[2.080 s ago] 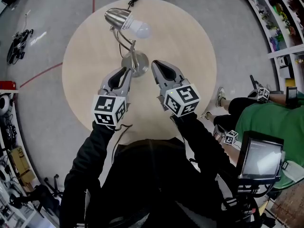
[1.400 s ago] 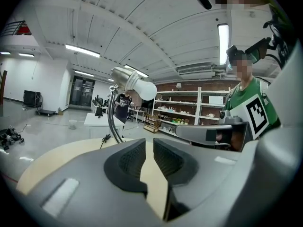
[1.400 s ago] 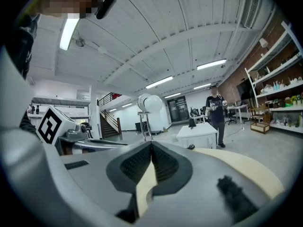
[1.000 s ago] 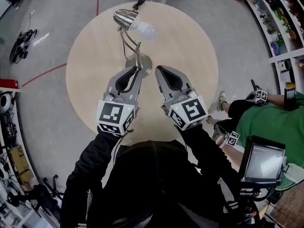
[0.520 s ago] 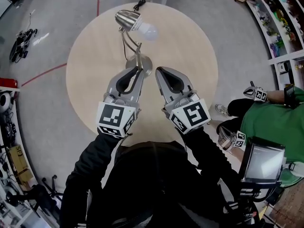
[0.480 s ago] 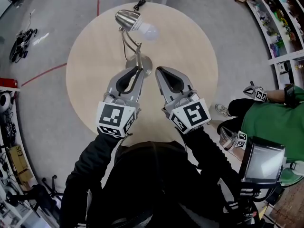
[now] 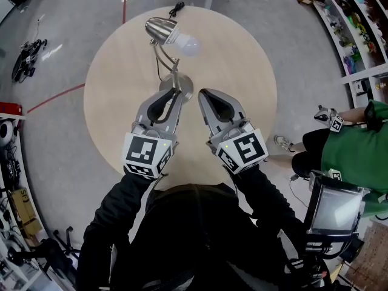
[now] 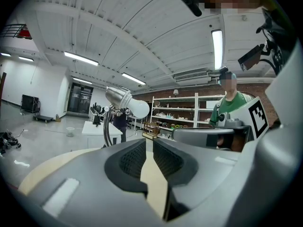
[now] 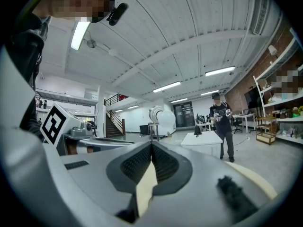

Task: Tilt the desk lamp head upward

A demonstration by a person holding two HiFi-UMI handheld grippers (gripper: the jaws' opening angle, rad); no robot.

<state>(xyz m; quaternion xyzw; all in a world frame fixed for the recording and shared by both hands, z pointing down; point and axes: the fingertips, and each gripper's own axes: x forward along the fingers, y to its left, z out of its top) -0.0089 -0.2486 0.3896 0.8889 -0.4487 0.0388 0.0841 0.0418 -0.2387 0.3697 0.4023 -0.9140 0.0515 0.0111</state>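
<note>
Lamp (image 7: 167, 34) stands on the table's (image 7: 242, 65) far half. Left gripper (image 7: 175, 92): jaws narrowly apart, empty, just beside the base (image 7: 185, 84). Right gripper (image 7: 204, 93): closed, empty. Risk: pushing the head (image 7: 155, 26) without bracing the base could topple the lamp.

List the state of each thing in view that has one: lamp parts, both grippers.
lamp head: dipped, bulb end lower, not yet tilted up, no gripper on it
bulb: screwed in, looks unlit
lamp base: standing flat on the round table
left gripper: jaws slightly apart, nothing between them
right gripper: jaws shut, empty
</note>
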